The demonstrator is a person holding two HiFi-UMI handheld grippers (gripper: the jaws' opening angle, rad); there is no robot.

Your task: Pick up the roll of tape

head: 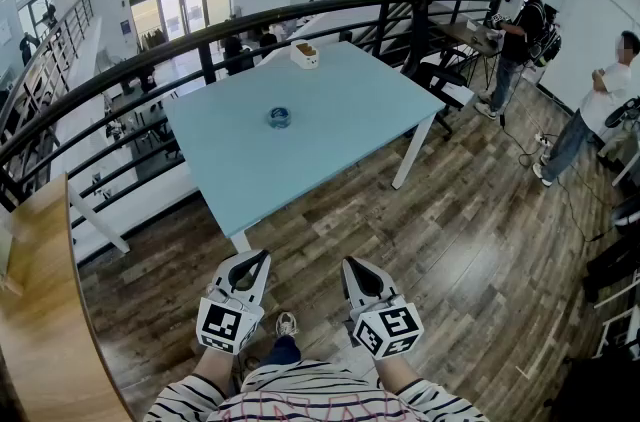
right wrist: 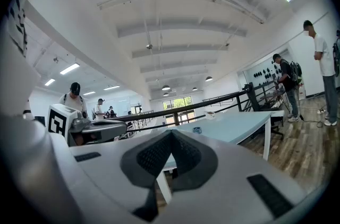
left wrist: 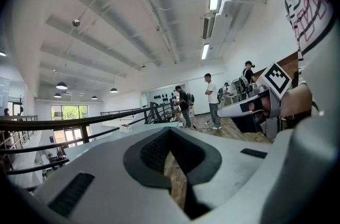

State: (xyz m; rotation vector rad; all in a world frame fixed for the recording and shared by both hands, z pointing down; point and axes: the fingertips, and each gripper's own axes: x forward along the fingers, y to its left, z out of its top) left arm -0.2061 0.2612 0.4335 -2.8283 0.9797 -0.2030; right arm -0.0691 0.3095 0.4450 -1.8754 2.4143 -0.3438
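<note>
A small blue roll of tape point(head: 279, 117) lies flat near the middle of the light blue table point(head: 340, 120). In the right gripper view the roll of tape point(right wrist: 197, 130) is a small blue spot on the far tabletop. My left gripper point(head: 258, 257) and right gripper point(head: 352, 265) hang side by side over the wooden floor, well short of the table's near edge. Both are shut with nothing between their jaws. The left gripper view shows the right gripper point(left wrist: 226, 109) beside it; the right gripper view shows the left gripper point(right wrist: 125, 125).
A small white box point(head: 305, 54) stands at the table's far edge by a black railing point(head: 150, 60). Two people point(head: 520, 35) stand at the right near a desk. A wooden counter point(head: 40, 310) lies at the left.
</note>
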